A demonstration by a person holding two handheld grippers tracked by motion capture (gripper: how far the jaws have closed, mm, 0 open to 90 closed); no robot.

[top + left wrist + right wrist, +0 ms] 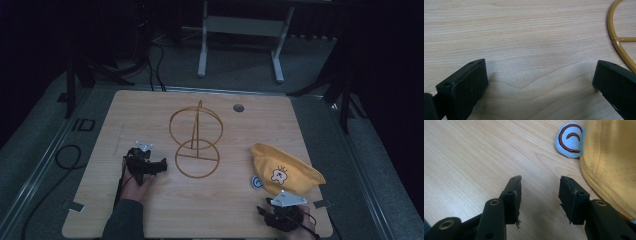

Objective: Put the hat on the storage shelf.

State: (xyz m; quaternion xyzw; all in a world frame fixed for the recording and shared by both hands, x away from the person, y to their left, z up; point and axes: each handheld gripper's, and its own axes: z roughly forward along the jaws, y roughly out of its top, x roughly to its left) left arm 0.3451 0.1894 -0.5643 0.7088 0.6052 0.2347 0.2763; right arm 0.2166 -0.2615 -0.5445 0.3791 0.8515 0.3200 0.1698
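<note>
Left hand-held gripper [540, 77]: jaws wide apart, empty, just left of gold wire stand [196, 141] at tabletop [150, 115] centre. Right hand-held gripper [540, 187]: jaws parted, empty, beside yellow cap [285, 169], near right.

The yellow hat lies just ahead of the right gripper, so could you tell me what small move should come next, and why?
Probably ease the right gripper forward and toward the yellow hat until its brim sits between the jaws. They stand open over bare table, holding nothing, with the brim just beside them. The left gripper waits open near the wire stand.
</note>
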